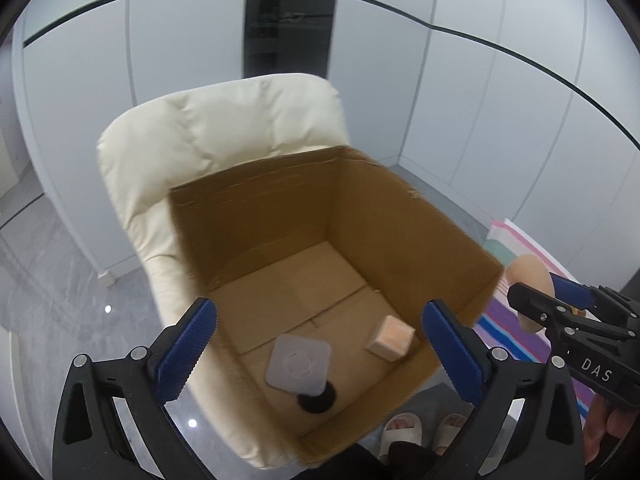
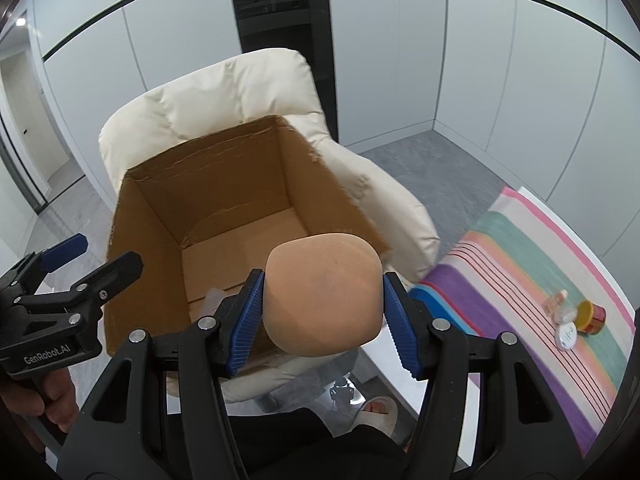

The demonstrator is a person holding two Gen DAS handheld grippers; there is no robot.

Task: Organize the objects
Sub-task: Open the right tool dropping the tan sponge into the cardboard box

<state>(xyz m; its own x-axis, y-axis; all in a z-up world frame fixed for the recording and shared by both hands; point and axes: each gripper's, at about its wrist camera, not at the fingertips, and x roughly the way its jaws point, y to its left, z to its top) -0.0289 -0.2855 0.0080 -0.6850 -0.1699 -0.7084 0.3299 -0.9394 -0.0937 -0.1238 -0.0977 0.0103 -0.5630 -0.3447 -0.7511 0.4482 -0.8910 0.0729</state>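
Note:
An open cardboard box [image 1: 400, 216] stands on a cream armchair [image 1: 208, 136]; both also show in the right wrist view, box [image 2: 152, 216] and armchair [image 2: 224, 92]. Inside the box lie a grey square pad [image 1: 298, 364], a small pale cube [image 1: 391, 338] and a dark round thing [image 1: 318, 400] partly under the pad. My left gripper [image 1: 318, 346] is open and empty above the box's near edge. My right gripper [image 2: 322, 308] is shut on a peach rounded sponge [image 2: 322, 292], held above the box's near right corner; the sponge also shows in the left wrist view [image 1: 526, 274].
A striped cloth [image 2: 532, 264] covers a surface to the right, with a small red and yellow jar [image 2: 591, 315], a white round lid [image 2: 566, 336] and a small clear bottle [image 2: 556, 302] on it. Feet in slippers [image 1: 402, 430] stand on the grey floor below. White wall panels are behind.

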